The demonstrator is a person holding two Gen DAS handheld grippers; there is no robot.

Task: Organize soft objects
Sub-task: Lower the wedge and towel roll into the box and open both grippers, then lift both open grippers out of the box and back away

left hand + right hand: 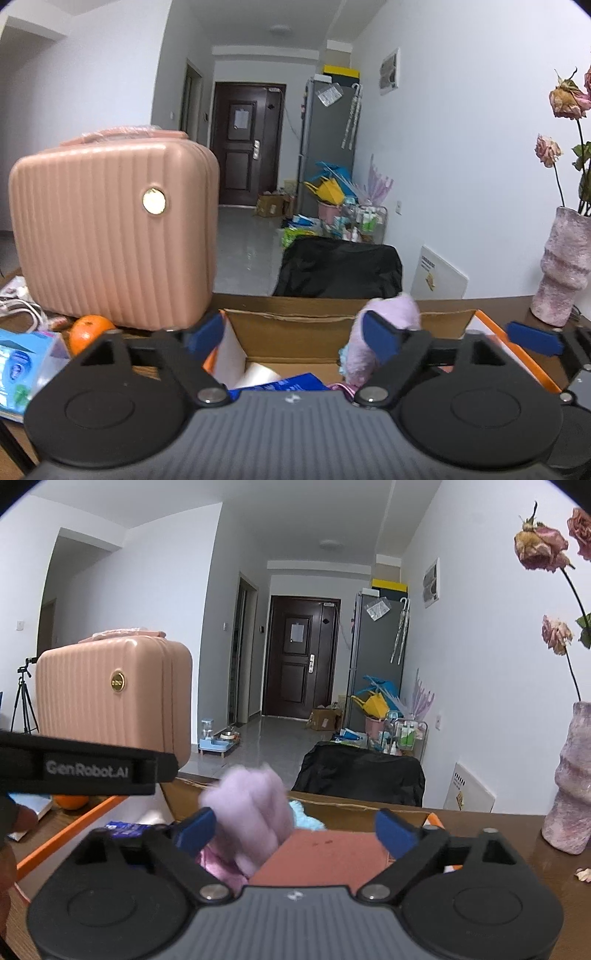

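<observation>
A: Where is the fluffy lilac plush toy (251,812)?
B: In the open brown cardboard box (332,317) on the wooden table (498,834), blurred, beside the right gripper's (295,830) left fingertip.
A: Gripped?
B: No. Both the right gripper and the left gripper (295,332) stand wide, holding nothing.
A: Around it?
B: A ribbed pink hard-shell case (114,229) far left, an orange fruit (88,330) beneath it, a rough pink vase (561,273) far right.

A home, likely an apartment hallway: front door (300,656), fridge (376,657), pet feeder (218,738), dried roses in vase (570,779).
</observation>
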